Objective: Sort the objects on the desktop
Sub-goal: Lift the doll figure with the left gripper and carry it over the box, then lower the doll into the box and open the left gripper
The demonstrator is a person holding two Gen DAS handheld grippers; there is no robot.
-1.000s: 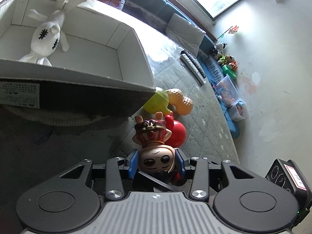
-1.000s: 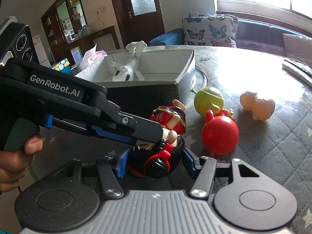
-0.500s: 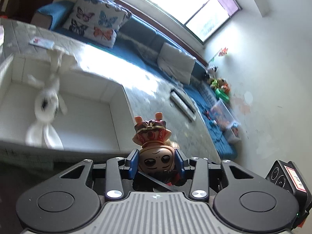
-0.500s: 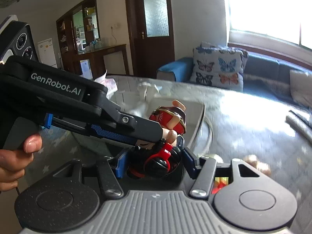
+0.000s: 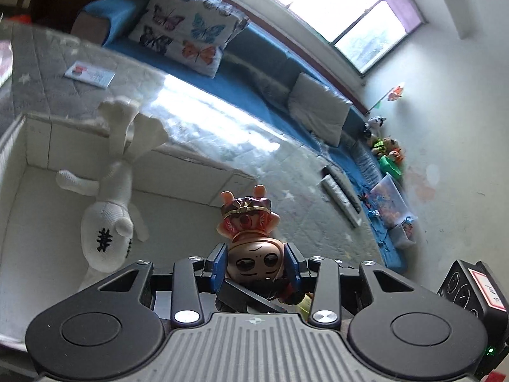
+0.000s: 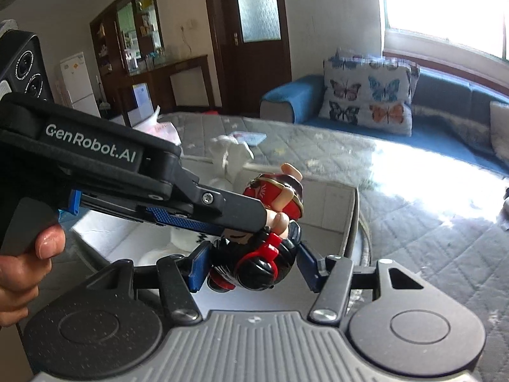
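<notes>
Both my claws have the same figurine (image 5: 251, 242) between them, up in the air over the white box (image 5: 38, 146). My left claw (image 5: 256, 264) pinches its tan, big-eyed head, the blue pads tight on either side, with the red-and-gold headdress poking out past the fingertips. My right claw (image 6: 254, 265) is clamped on the lower half, a black and red ribbed body; the left pad presses it, and I cannot tell whether the right pad quite touches.

From the right wrist view my left claw reaches in from the left edge as a long black arm, my hand (image 6: 22, 270) wrapped on its grip, and it covers much of the box behind it. The two claws sit crowded against each other around the toy.

Below the figurine the box stands open. A white plush rabbit (image 5: 108, 210) with black stitching lies along its left side, head toward me, legs thrown up over the far wall. The floor of the box to the right of the rabbit is bare.

The box rests on the bench (image 5: 296, 203), covered in grey quilted cloth with stars. A small card (image 5: 89, 74) lies near the bench's far left corner, and two remote controls (image 5: 338, 191) lie near its right edge. Beyond the bench runs a blue sofa (image 5: 270, 73) with a butterfly cushion (image 5: 187, 35) and a heap of toys (image 5: 386, 149) at its far end.
</notes>
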